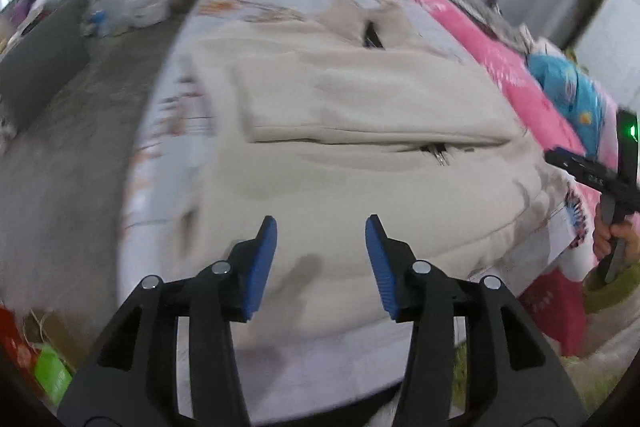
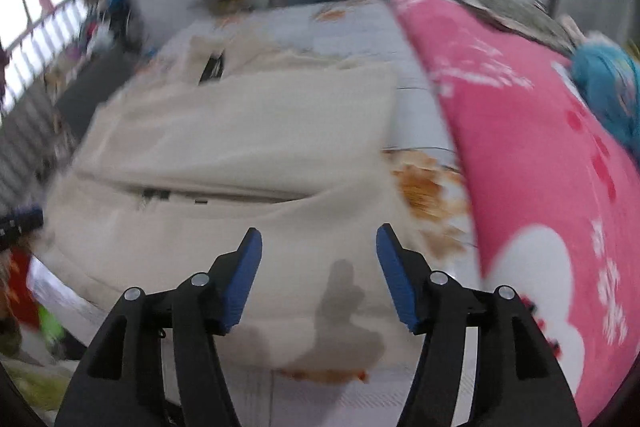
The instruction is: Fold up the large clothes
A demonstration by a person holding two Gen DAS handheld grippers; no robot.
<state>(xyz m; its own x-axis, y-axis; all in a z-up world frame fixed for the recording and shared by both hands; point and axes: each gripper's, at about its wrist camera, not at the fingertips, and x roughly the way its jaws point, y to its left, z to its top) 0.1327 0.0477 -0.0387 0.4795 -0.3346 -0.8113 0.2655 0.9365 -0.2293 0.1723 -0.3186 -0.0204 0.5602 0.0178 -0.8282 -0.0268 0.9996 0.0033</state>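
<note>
A large beige zip jacket (image 1: 340, 147) lies flat on the bed, sleeves folded across its middle, zipper pull showing near the fold. It also shows in the right wrist view (image 2: 240, 155). My left gripper (image 1: 321, 227) is open and empty, hovering over the jacket's near hem. My right gripper (image 2: 319, 233) is open and empty over the jacket's near right part. The right gripper's body shows at the right edge of the left wrist view (image 1: 600, 179), held by a hand.
The bed sheet (image 1: 168, 131) is pale with orange prints. A pink blanket (image 2: 540, 167) and a blue pillow (image 2: 608, 87) lie along the right side. Grey floor (image 1: 80, 147) lies to the left, with clutter and bags by the far wall.
</note>
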